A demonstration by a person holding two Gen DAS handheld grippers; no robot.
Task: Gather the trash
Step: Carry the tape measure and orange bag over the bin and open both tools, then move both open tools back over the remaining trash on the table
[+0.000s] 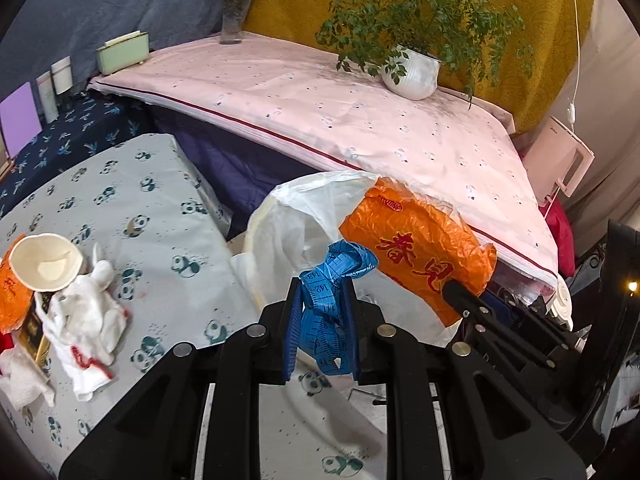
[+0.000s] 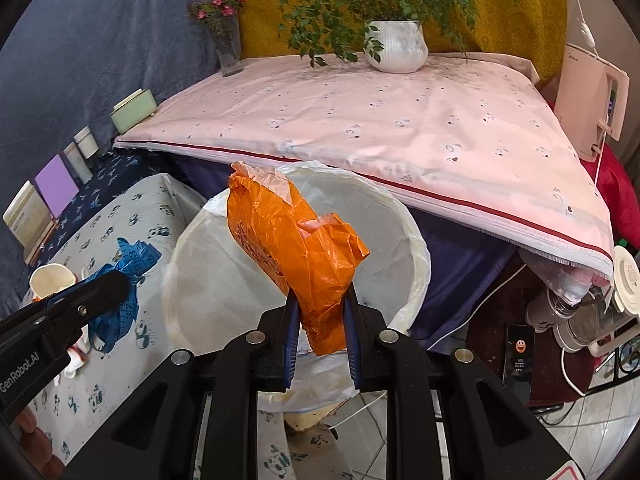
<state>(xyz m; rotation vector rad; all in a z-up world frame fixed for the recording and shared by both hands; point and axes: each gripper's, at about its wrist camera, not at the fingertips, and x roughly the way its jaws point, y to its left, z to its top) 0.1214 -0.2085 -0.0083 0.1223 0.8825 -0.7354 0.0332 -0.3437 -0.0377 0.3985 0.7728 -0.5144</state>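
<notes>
Trash in both tongs, over the lined bin

Paper cup (image 1: 45,261), crumpled white tissue (image 1: 86,320) and orange wrapper scraps (image 1: 14,300) lie far left on the panda-print cloth (image 1: 160,216); left gripper (image 1: 322,312) tilts down, jaws clamped on a bunched blue measuring tape (image 1: 334,280) with loops sticking out above the fingertips, held just beside the bin's near-left rim; bin (image 2: 416,240) is round, lined with a translucent white bag, standing between the panda cloth and the pink-covered table (image 2: 400,128); right gripper (image 2: 322,312) also tilts down, jaws pinched on a crumpled orange plastic bag (image 2: 296,248) with red print, which stands up over the bin mouth.
</notes>
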